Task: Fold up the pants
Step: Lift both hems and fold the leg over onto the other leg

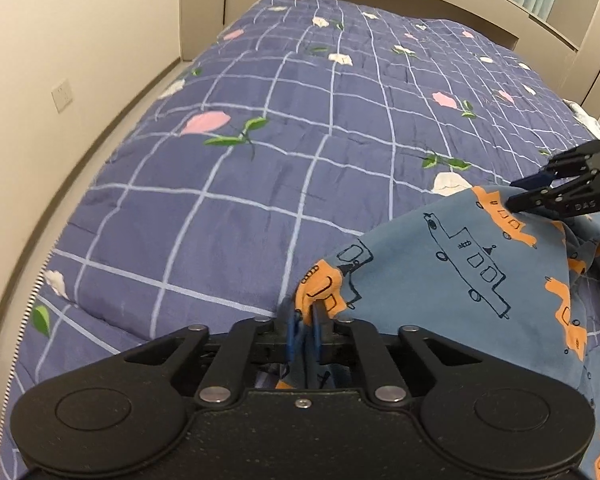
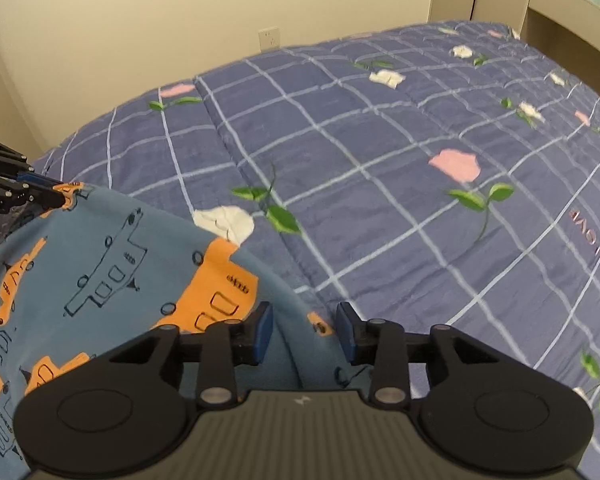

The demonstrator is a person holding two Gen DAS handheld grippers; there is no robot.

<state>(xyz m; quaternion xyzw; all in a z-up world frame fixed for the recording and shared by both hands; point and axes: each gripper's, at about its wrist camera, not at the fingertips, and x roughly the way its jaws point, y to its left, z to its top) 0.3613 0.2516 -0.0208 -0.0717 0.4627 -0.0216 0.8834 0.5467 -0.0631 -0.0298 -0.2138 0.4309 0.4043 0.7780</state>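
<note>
Here, in the left wrist view, the left gripper has its jaws drawn almost together, and a corner of the pants is pinched between the blue pads. From that pinched corner the blue fabric, printed with orange and outlined vehicles, spreads away to the right of the jaws and lies over the bed, whose navy quilt carries a pale grid and pink and white flowers. Ahead of the jaws and to their left the quilt is bare as far as the beige wall. At the right edge of this view the right gripper reaches in, its tips parted over the far corner of the same cloth. In the right wrist view, the right gripper shows its jaws standing partly open; an edge of the pants runs through the gap between them, and the pads do not press on it. The rest of the garment lies to the left of these jaws and beneath them, while the quilted bed fills the space ahead and to the right. At the far left edge the left gripper meets the cloth's upper corner, its tips close together on an orange patch.
</note>
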